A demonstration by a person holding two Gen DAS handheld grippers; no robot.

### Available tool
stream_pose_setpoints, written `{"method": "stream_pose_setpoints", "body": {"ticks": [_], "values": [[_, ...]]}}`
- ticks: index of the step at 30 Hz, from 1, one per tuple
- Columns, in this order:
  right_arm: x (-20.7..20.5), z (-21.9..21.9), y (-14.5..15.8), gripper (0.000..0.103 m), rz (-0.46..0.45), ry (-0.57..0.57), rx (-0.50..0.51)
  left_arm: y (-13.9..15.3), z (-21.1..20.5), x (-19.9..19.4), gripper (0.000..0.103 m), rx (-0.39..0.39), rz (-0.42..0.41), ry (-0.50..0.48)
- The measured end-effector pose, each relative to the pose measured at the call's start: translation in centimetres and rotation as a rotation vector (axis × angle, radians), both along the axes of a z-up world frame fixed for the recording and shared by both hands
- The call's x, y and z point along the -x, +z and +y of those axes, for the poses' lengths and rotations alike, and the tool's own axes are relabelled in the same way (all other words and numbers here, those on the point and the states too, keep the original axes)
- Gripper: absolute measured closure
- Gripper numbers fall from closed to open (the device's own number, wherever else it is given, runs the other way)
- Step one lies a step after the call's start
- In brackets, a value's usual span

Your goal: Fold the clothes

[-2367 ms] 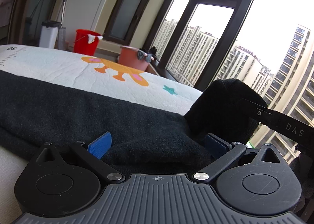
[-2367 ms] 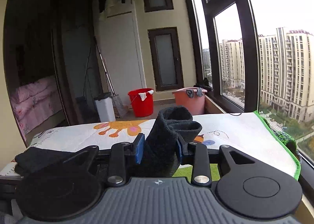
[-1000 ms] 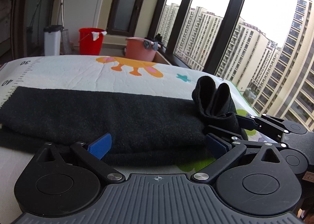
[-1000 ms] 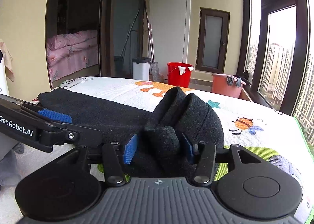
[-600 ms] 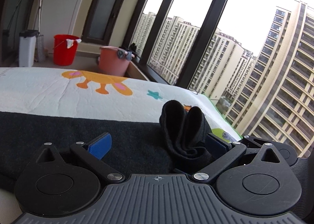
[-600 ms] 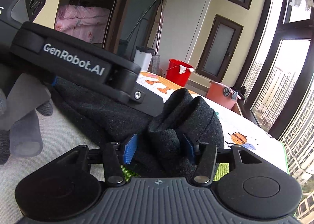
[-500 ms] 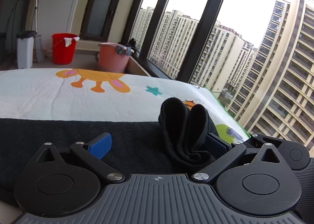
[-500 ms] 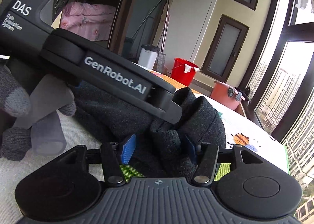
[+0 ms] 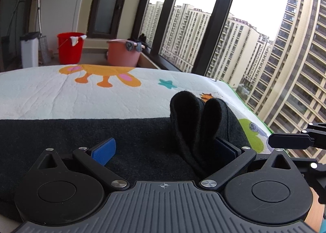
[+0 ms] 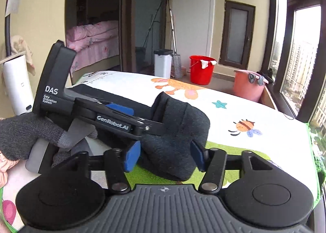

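Observation:
A dark grey knit garment [image 9: 85, 137] lies in a long band across the printed mat [image 9: 81, 98]. Its right end stands up in a doubled fold [image 9: 195, 114]. My left gripper [image 9: 163, 151] is wide open over the garment, its right pad beside the fold. In the right wrist view the same fold [image 10: 175, 131] bulges between the fingers of my right gripper [image 10: 163, 156], which has opened and sits loosely around it. The left gripper's body [image 10: 114, 120] crosses that view, held by a gloved hand [image 10: 30, 133].
A red bucket [image 9: 70, 48] and a pink bucket [image 9: 123, 55] stand on the floor beyond the mat, with a white bin [image 9: 29, 49]. Large windows run along the right. The mat's green edge [image 9: 252, 114] ends close to the window. A doorway shows a pink bed [image 10: 93, 39].
My right gripper's fingers have spread apart and no longer pinch the fold. The left gripper has shifted over the garment and stays open. The fold still stands up.

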State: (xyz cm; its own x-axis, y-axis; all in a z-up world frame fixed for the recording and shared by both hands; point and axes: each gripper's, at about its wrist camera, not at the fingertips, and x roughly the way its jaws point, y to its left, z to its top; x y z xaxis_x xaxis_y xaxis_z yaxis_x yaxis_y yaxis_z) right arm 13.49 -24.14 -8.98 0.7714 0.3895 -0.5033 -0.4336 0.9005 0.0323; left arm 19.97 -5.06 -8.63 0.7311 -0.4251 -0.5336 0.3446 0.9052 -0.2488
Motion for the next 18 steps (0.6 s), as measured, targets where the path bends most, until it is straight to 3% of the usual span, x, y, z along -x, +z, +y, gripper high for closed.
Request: {"method": "stream_pose_setpoints", "body": {"ticks": [1, 3, 7, 12, 15, 18], "values": [[-0.4, -0.6, 0.2, 0.076, -0.001, -0.049, -0.026, 0.0, 0.0, 0.1, 0.000, 0.002, 0.000, 0.000], [-1.4, -0.5, 0.3, 0.076, -0.022, -0.096, -0.031, 0.0, 0.1, 0.1, 0.000, 0.004, -0.001, -0.001], [-4.8, 1.9, -0.1, 0.076, -0.038, -0.062, -0.028, 0.0, 0.1, 0.2, 0.000, 0.004, -0.001, -0.003], [-8.4, 2.5, -2.3, 0.075, 0.086, -0.071, -0.126, 0.1, 0.3, 0.3, 0.000, 0.003, -0.001, 0.015], [-7.5, 1.7, -2.2, 0.074, 0.083, -0.084, -0.162, 0.1, 0.6, 0.3, 0.000, 0.022, 0.000, 0.012], [-5.5, -0.1, -1.4, 0.059, 0.066, -0.144, -0.252, 0.1, 0.7, 0.3, 0.000, 0.034, 0.000, 0.012]]}}
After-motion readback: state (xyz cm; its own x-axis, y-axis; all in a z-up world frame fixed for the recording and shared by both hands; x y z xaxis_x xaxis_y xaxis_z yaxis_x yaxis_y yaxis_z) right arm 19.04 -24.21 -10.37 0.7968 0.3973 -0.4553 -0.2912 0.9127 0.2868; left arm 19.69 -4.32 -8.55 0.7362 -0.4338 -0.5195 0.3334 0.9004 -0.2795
